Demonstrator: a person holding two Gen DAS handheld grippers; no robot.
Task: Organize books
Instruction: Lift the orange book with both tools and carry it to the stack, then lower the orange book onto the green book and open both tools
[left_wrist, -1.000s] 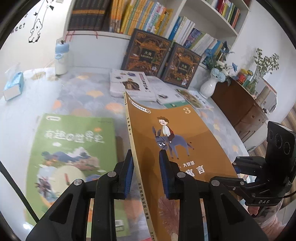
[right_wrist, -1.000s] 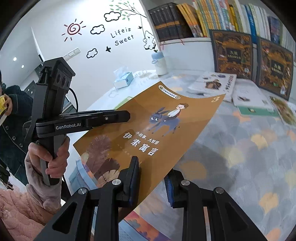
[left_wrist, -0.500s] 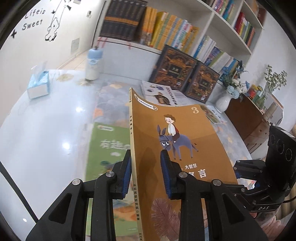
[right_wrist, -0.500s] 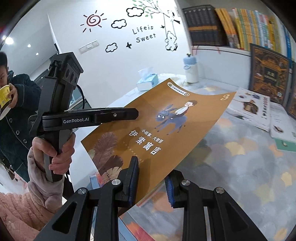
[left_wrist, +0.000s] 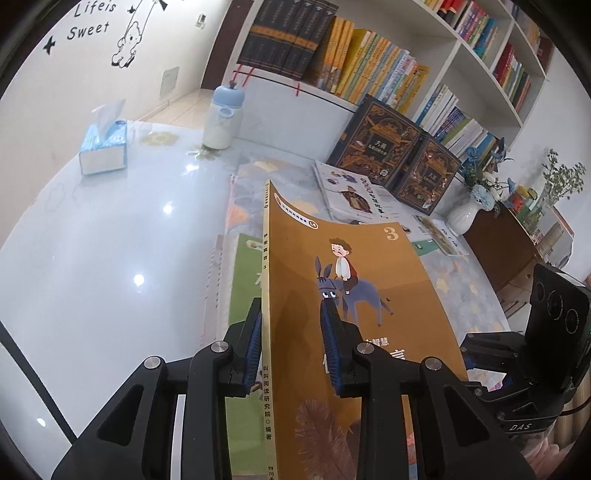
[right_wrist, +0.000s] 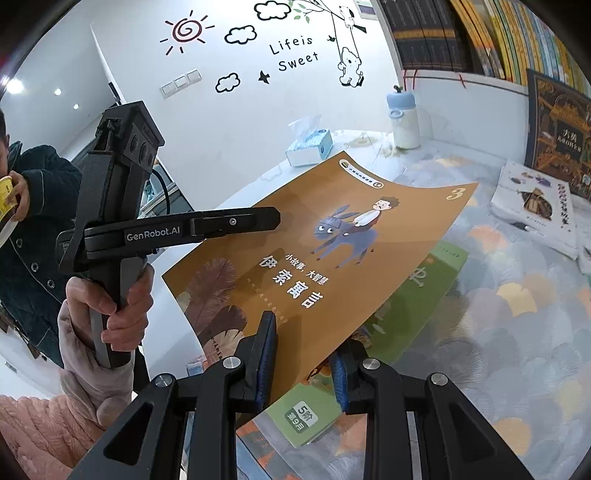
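Both grippers, left (left_wrist: 291, 343) & right (right_wrist: 303, 363), clamp the brown book (left_wrist: 354, 295) above a green book (right_wrist: 413, 306) on the table (left_wrist: 110, 236).

My brown book (left_wrist: 354, 295) hides most of the green book (left_wrist: 245, 280) lying under it on the tabletop (left_wrist: 110, 258); only a strip of its cover shows in the left view. The brown book's lower end runs off the bottom edge there. In the right view, my right tool (right_wrist: 302, 363) covers the book's near edge, so I cannot tell how tightly the pads bite. Shelf spines (left_wrist: 369, 77) are too small to read.
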